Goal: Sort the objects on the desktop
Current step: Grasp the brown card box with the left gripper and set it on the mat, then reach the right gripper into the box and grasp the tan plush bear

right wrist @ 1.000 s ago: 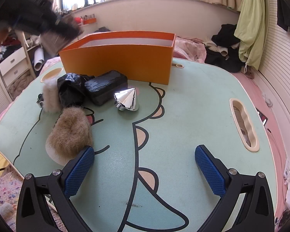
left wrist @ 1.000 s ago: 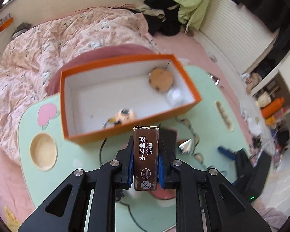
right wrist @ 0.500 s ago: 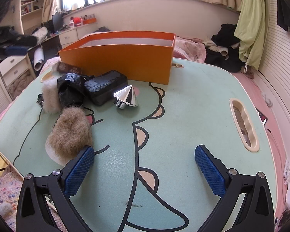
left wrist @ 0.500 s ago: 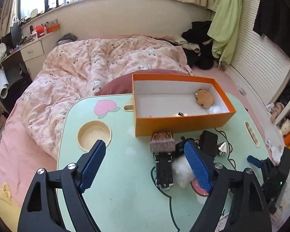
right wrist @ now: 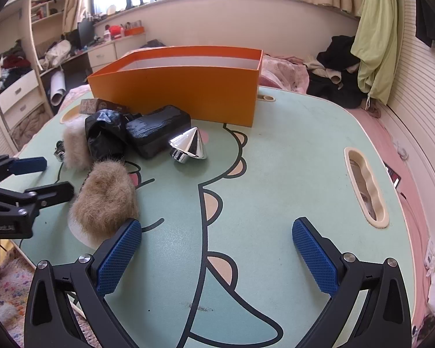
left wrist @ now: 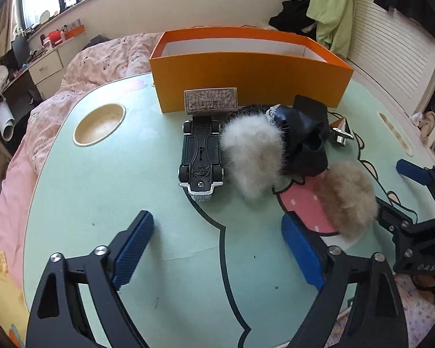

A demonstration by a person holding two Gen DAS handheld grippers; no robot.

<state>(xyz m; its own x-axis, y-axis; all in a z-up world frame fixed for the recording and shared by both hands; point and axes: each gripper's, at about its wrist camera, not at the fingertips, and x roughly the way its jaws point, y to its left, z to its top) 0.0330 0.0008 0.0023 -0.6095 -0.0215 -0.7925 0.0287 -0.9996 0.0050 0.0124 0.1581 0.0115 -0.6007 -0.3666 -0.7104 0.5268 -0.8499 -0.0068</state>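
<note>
Orange cardboard box [left wrist: 246,75] stands at the far edge of the mint-green surface [left wrist: 116,203], at 12 o'clock from our left tongs [left wrist: 217,249]. We note the left tongs' jaws are opening, already wide, with only bare surface between the blue pads. The small brown card box [left wrist: 210,100] stands against the orange box's near wall, outside it, just beyond the black toy car [left wrist: 200,156], which lies wheels up. At 1 o'clock from the left tongs a white fur puff [left wrist: 252,156] lies touching the car's side; a crumpled black pouch [left wrist: 306,142] sits beside it, and a chrome cone [left wrist: 340,133] lies further right. A tan fur puff [left wrist: 346,197] lies at 2 o'clock, partly over the pink spot printed on the surface.

In the right wrist view our right tongs [right wrist: 217,258] stand wide apart over the dinosaur print, gripping nothing. From them the tan puff sits at 10 o'clock, just beside the left pad; the chrome cone at 11 o'clock; the orange box at 12 o'clock. We cannot see the orange box's floor from either camera.
</note>
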